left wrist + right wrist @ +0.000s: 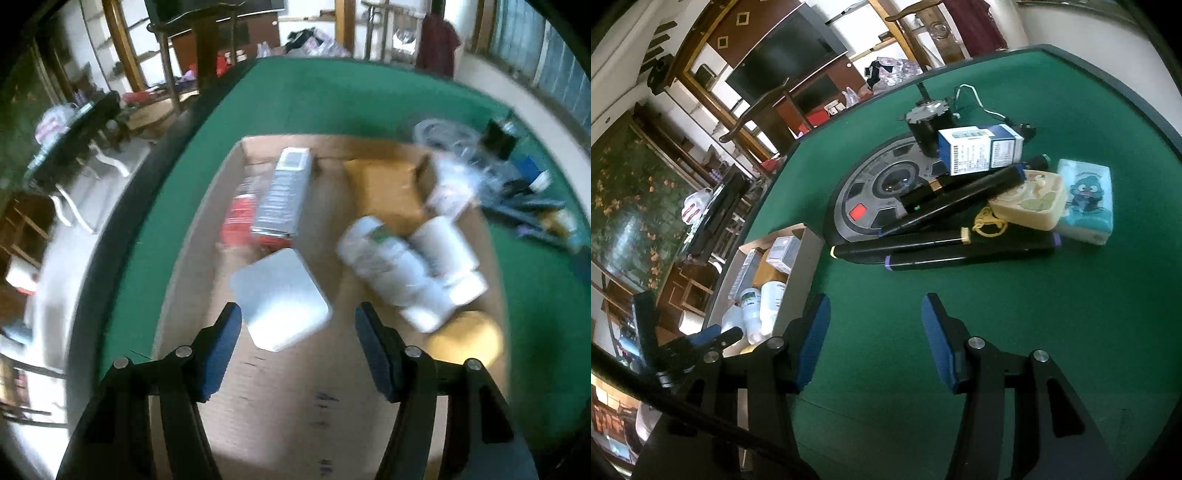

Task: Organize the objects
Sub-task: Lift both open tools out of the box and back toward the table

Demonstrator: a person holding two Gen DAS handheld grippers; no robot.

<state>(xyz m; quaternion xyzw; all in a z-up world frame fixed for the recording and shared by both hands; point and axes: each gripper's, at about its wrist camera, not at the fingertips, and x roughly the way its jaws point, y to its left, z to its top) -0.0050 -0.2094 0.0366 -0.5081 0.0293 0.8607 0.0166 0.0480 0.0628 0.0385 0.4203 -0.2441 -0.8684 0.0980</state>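
While the left gripper hangs over the shallow brown cardboard box on the green felt bench, its jaws stand partly open and empty, with a flat white square case lying on the box floor just beyond them. Two white plastic bottles lie side by side to its right, and a grey-and-red carton lies farther back. Over bare felt, the right gripper also stands partly open, holding nothing. Ahead lie black marker pens, a blue-and-white carton and a teal tissue pack.
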